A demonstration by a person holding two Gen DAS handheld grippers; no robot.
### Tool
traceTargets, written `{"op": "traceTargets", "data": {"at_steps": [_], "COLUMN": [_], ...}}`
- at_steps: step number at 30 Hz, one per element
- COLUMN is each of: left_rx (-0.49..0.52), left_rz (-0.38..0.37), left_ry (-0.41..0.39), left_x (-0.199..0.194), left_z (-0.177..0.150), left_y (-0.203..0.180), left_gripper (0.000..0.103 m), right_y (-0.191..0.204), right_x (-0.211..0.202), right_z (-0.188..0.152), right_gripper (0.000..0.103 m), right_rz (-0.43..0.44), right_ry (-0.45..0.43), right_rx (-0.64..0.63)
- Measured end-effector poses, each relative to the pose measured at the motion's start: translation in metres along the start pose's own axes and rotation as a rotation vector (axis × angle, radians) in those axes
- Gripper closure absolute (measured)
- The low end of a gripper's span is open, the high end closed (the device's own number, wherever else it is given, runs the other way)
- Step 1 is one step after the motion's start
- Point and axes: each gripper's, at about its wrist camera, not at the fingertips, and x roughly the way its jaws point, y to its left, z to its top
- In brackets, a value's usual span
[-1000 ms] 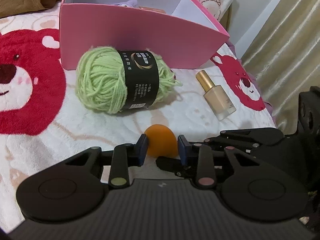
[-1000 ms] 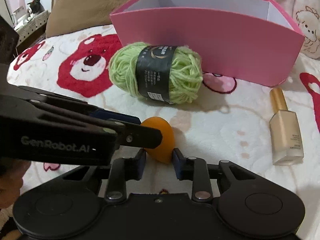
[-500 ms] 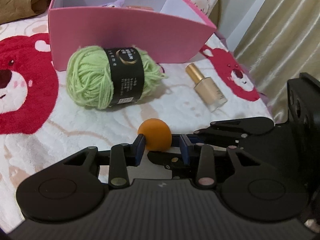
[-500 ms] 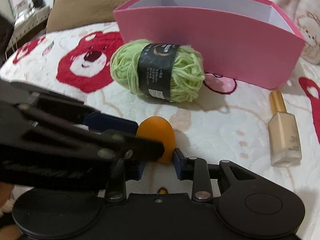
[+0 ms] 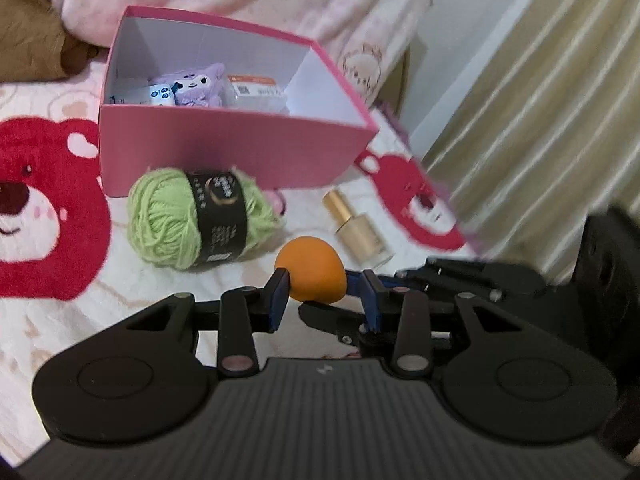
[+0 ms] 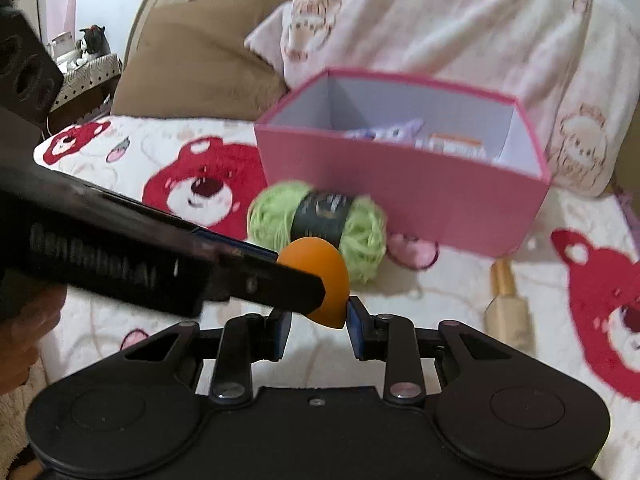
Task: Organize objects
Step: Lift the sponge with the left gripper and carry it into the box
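Two tools angled downward, left tool [image 5: 322, 294] and right tool [image 6: 316, 322] pinching orange sponge [image 5: 311, 276]

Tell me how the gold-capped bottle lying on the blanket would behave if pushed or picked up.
The bottle looks flat-sided and lies on its side, so it would probably slide rather than roll. The plush blanket likely drags on it. It appears glass-like: rigid, probably heavy for its size, maybe slippery.

left claw [image 5: 322, 292]: closed on sponge, tilted down | right claw [image 6: 316, 322]: closed on sponge, tilted down
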Motion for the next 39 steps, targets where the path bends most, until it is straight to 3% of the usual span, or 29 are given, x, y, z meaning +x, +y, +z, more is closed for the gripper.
{"op": "traceTargets", "data": {"at_steps": [6, 13, 17, 26, 29, 32, 39], "left_rx": [-0.068, -0.023, -0.045, -0.151, -0.201, -0.186, -0.2], "left_rz": [-0.024, 0.077, 0.134, 0.199, 0.228, 0.28, 0.32], "left_ry": [-0.001, -0.018, -0.001, 0.051, 0.088, 0.117, 0.135], "left_x": [-0.009, -0.027, -0.022, 0.035, 0.058, 0.081, 0.111], "left_z": [0.023, 0.073, 0.107, 0.162, 0.17, 0.174, 0.17], "left_y": [-0.005, -0.023, -0.018, 0.022, 0.039, 0.048, 0.069], "left_gripper": [0.067, 0.067, 0.067, 0.067, 0.067, 0.067, 0.066], "right_y": [-0.007, -0.012, -0.016, -0.055, -0.072, -0.083, -0.105], "right_x": [-0.018, -0.028, -0.023, 0.045, 0.076, 0.105, 0.15], "right_z": [0.02, 0.071, 0.103, 0.151, 0.155, 0.156, 0.144], "right_gripper": [0.068, 0.068, 0.068, 0.068, 0.068, 0.068, 0.068], "right_rz": [-0.001, 0.023, 0.047, 0.091, 0.119, 0.155, 0.213], "right_ry": [-0.034, -0.065, -0.062, 0.074, 0.136, 0.204, 0.276], "right_rx": [-0.003, -0.005, 0.007, 0.132, 0.189, 0.213, 0.304]}}
